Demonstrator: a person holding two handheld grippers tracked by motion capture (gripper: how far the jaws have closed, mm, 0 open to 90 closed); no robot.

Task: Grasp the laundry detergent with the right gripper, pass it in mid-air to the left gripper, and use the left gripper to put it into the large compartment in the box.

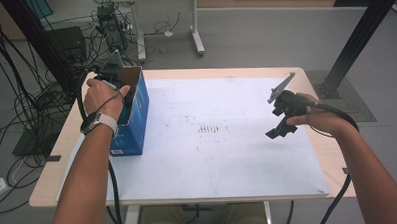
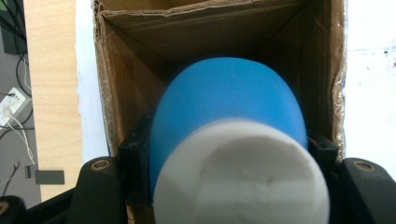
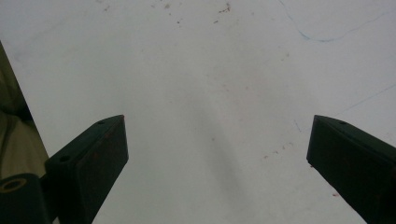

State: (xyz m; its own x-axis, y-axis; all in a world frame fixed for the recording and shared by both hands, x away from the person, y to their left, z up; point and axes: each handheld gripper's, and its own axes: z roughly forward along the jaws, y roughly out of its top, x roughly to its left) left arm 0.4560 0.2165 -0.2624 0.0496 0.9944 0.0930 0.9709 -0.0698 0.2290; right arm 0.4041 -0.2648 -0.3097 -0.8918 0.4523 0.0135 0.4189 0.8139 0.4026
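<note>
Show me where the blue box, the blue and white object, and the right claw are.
blue box (image 1: 136,119): high view, on its blue side wall.
blue and white object (image 2: 229,102): left gripper view, on its blue part.
right claw (image 3: 217,144): right gripper view, midway between its open jaws.

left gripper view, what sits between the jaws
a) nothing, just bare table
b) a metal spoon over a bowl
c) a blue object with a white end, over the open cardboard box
c: the blue object with a white end fills the space between the left gripper jaws, with the open cardboard box beyond it.
</note>
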